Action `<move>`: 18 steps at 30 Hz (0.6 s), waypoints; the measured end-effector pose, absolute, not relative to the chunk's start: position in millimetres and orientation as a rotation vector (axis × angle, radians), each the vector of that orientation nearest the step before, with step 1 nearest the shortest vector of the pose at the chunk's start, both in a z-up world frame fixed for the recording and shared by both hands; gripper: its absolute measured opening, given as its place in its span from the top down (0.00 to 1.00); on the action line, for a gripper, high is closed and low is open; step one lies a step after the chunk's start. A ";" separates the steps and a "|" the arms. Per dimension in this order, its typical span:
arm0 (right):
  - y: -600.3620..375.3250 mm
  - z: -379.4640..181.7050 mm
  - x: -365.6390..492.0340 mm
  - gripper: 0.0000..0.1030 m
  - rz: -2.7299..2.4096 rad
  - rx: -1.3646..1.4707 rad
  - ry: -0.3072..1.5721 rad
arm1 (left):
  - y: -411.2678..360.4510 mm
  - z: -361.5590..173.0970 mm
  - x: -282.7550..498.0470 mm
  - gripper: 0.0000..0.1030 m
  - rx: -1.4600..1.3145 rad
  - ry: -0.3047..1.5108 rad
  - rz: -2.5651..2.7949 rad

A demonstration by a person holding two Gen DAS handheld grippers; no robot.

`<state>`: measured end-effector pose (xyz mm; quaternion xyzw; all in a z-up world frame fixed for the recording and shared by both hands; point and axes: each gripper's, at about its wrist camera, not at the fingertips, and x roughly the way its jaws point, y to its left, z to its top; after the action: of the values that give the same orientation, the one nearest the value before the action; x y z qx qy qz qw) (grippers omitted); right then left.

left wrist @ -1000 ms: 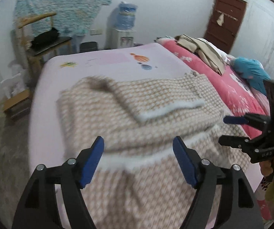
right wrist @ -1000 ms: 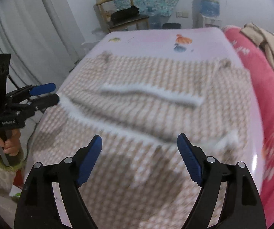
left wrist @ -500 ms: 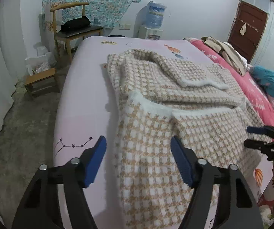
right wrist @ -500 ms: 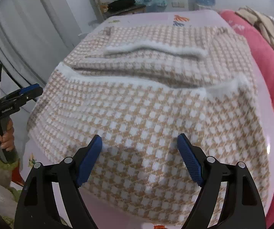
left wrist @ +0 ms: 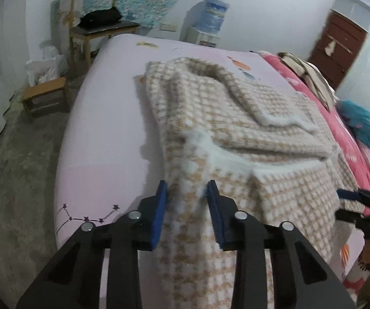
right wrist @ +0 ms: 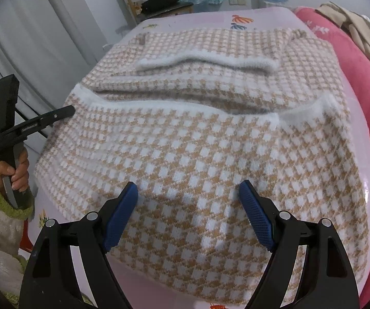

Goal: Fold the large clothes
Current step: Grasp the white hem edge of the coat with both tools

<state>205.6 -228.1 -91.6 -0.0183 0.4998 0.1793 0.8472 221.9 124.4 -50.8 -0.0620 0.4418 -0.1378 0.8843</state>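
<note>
So the big beige-and-white checked sweater (right wrist: pixel 210 139) is spread flat on the bed (left wrist: pixel 102 139), sitting toward the near edge with the hem hanging slightly over it, and it's already partway folded: both sleeves look tucked in across the body, white fuzzy cuffs (right wrist: pixel 205 60) lying on top. Makes sense to me, you get the sleeves out of the way first so the body can be folded in one go.

The left claw (left wrist: pixel 187 200) is at the sweater's left side, right on the near edge of the bed, and its jaws are closing with a bunched ridge of the knit between the blue pads. Can't tell if it's fully pinched yet, the fabric there is blurry. The right claw (right wrist: pixel 188 206) is hanging over the near hem with its jaws wide apart, nothing in them, fabric just under it. My guess is each claw takes a bottom corner so the hem can get lifted and carried up toward the collar.

Compared with a second ago: the left claw was gaping wide and pointed over the middle of the sweater, now it's dropped to the left edge and narrowed a lot. The right one came lower and closer to the hem but kept the same wide spread.
</note>
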 end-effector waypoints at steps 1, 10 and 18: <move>-228.1 -91.8 205.7 0.25 0.378 -0.037 1.055 | 122.0 -47.7 218.0 0.70 -0.121 0.909 -0.307; -230.1 -94.6 206.4 0.25 0.381 -0.029 1.061 | 117.9 -47.3 218.6 0.70 -0.169 0.914 -0.417; -231.7 -95.7 206.7 0.25 0.387 -0.017 1.059 | 116.8 -62.3 249.2 0.70 -0.207 1.008 -0.389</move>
<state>206.7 -231.7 -95.7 -0.0079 0.5018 0.1836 0.8452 249.2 116.8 -62.3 -0.0985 0.4790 -0.1850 0.8524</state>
